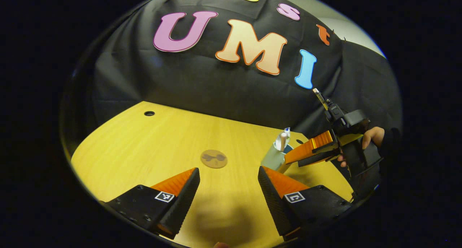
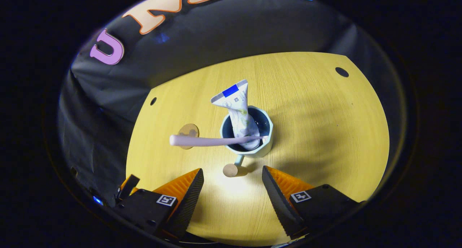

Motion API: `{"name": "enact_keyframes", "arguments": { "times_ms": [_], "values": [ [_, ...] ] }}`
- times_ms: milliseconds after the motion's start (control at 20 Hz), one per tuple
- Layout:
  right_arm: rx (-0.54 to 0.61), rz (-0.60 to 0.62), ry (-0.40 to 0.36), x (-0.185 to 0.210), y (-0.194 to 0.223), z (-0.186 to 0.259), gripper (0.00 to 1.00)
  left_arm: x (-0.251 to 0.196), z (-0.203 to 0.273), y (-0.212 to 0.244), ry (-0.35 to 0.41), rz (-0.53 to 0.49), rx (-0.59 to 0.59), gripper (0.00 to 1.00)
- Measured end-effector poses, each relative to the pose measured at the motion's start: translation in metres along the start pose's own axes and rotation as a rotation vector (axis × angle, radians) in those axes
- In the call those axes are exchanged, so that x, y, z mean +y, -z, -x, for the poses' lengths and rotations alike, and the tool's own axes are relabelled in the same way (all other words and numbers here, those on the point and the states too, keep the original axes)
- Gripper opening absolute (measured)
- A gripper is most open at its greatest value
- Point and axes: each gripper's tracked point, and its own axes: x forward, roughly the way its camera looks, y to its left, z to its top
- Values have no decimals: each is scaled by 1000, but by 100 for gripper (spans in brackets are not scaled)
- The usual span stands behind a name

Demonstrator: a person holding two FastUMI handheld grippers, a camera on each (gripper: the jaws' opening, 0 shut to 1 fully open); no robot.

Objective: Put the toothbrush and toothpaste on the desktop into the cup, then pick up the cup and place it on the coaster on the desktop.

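Cup [image 2: 249, 138] stands on the worktop [image 2: 325, 132] just ahead of the right gripper [image 2: 232, 188], whose fingers are spread and empty; toothpaste [image 2: 236, 107] and toothbrush [image 2: 213, 141] already sit inside. Left gripper [image 1: 228, 186] hangs released too, coaster [image 1: 213, 158] beyond its fingers, so lifting the cup onto it remains.

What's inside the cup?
The cup holds a toothpaste tube standing up and a toothbrush leaning out over the rim. Their bottom ends and the cup's floor are hidden.
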Motion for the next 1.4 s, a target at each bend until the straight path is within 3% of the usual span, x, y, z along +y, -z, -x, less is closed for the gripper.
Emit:
{"name": "enact_keyframes", "arguments": {
  "times_ms": [300, 350, 400, 450, 500, 550, 700, 850, 900, 1000, 1050, 1200, 1400],
  "values": [
    [80, -12, 107, -12, 3, -46, 99, 56, 24, -1, -93, 32, -13, 94],
    [90, -5, 126, -15, 4, -52, 93, 63, 29, 0, -107, 38, -11, 92],
    [96, -2, 136, -15, 5, -58, 99, 70, 33, 1, -120, 41, -12, 94],
    [105, -9, 147, -17, 6, -62, 92, 75, 36, 1, -130, 42, -13, 94],
    [115, -11, 157, -18, 7, -66, 98, 80, 38, 2, -139, 43, -13, 95],
    [125, -7, 166, -21, 9, -69, 96, 84, 41, 1, -146, 44, -12, 94],
    [153, 5, 173, -24, 16, -72, 78, 95, 48, 2, -164, 45, -14, 94],
    [162, 25, 183, -26, 18, -72, 75, 97, 51, 0, -168, 52, -19, 94],
    [164, 35, 178, -27, 19, -73, 70, 97, 51, -1, -168, 49, -21, 95],
    [166, 77, 187, -29, 19, -73, 35, 98, 51, -3, -170, 42, -20, 94],
    [170, 94, 183, -29, 21, -72, 31, 98, 51, -3, -168, 42, -20, 94],
    [158, 98, 155, -21, 22, -74, 37, 98, 51, -1, -164, 38, -15, 94],
    [157, 137, 106, -1, 25, -77, 37, 100, 52, -1, -164, 38, -13, 94]
  ]
}}
